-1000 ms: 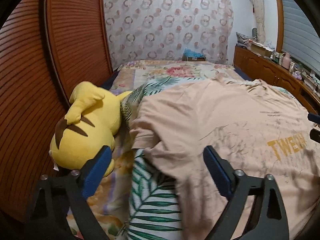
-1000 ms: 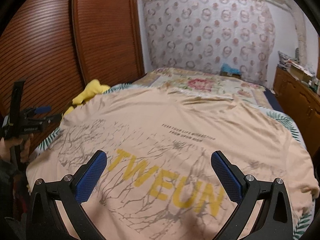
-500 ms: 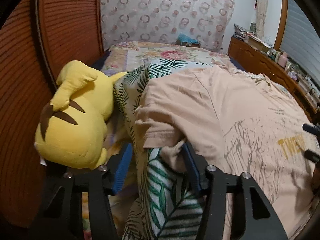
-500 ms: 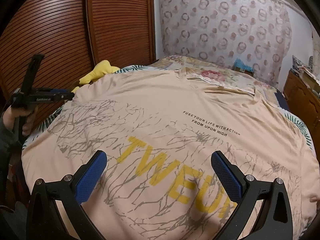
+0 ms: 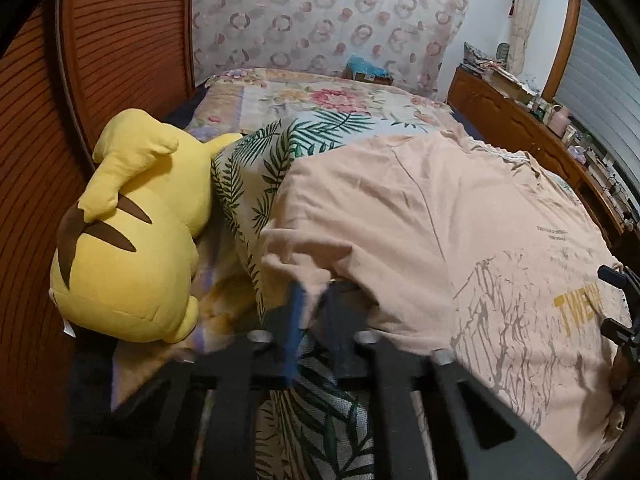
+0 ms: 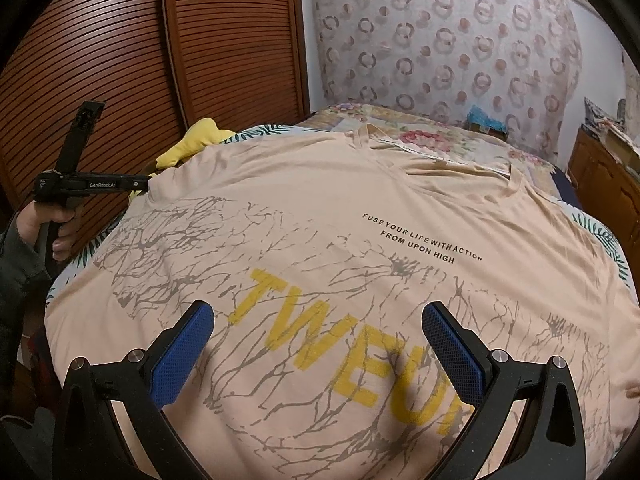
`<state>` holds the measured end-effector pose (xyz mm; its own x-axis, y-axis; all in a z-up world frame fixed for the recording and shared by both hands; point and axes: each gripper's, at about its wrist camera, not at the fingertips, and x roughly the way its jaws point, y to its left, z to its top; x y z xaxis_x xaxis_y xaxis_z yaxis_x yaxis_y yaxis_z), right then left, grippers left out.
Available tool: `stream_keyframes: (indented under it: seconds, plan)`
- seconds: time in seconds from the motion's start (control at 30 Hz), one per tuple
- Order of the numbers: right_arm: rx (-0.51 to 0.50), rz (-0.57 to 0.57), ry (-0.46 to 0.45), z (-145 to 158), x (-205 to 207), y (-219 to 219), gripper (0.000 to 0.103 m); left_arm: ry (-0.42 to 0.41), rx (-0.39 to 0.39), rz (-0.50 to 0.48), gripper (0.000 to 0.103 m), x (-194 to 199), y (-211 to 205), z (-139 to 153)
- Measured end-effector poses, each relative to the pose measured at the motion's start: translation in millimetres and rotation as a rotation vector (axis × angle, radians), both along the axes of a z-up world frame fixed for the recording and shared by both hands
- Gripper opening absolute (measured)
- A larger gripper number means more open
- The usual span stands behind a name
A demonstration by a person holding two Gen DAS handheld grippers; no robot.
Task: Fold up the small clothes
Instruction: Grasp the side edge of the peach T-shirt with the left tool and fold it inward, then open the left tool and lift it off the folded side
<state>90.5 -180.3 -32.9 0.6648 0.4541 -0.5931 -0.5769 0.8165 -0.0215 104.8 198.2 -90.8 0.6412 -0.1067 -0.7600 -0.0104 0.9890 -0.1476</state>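
Note:
A peach T-shirt (image 5: 420, 220) printed with yellow letters and grey branches lies spread front up on the bed; the right wrist view shows it (image 6: 320, 220) nearly whole. My left gripper (image 5: 314, 292) is at the shirt's left sleeve, its jaws closing with the sleeve hem pinched between the blue pads. From the right wrist view that gripper (image 6: 146, 186) meets the sleeve at the shirt's left edge, held by a hand (image 6: 52, 224). My right gripper (image 6: 318, 316) hovers open over the lettering with nothing between its fingers.
A yellow plush toy (image 5: 132, 240) lies left of the sleeve against the louvred wooden doors (image 5: 36, 160). Under the shirt is a leaf-print cover (image 5: 280, 140) on a floral bedspread (image 5: 320, 96). A cluttered wooden dresser (image 5: 520, 128) runs along the right.
My left gripper moved forward to the sleeve and went from wide open to pinched on the hem. The right gripper stayed open above the print, barely shifting.

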Motion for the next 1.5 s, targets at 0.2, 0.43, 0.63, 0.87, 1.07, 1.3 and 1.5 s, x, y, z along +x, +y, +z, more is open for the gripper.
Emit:
stream_keyframes:
  seconds: [0.2, 0.43, 0.63, 0.87, 1.07, 1.3, 1.5]
  plan:
    - [0.000, -0.003, -0.003, -1.7, 1.2, 2.4, 0.103, -0.080, 0.024, -0.019, 0.005, -7.7, -10.7, 29.2]
    - [0.006, -0.005, -0.001, -2.9, 2.3, 1.2, 0.103, -0.179, 0.052, -0.120, 0.005, -9.4, -59.9, 73.4]
    - [0.010, -0.007, -0.001, -4.0, 3.7, -0.2, 0.103, -0.202, 0.028, -0.248, 0.005, -9.9, -112.4, 86.4]
    - [0.012, -0.006, 0.001, -4.0, 4.2, -2.2, 0.103, -0.235, 0.029, -0.269, 0.021, -23.3, -132.6, 90.8]
    - [0.017, -0.005, 0.006, -4.4, 5.8, -4.3, 0.103, -0.279, 0.000, -0.164, 0.048, -43.7, -109.3, 84.2]
    - [0.010, -0.003, 0.004, -4.3, 5.7, -3.0, 0.103, -0.314, 0.026, -0.086, 0.080, -66.6, -89.1, 71.5]
    - [-0.003, 0.027, -0.022, 0.3, -0.4, -1.3, 0.100, -0.313, 0.058, -0.031, 0.080, -81.5, -82.6, 56.4]
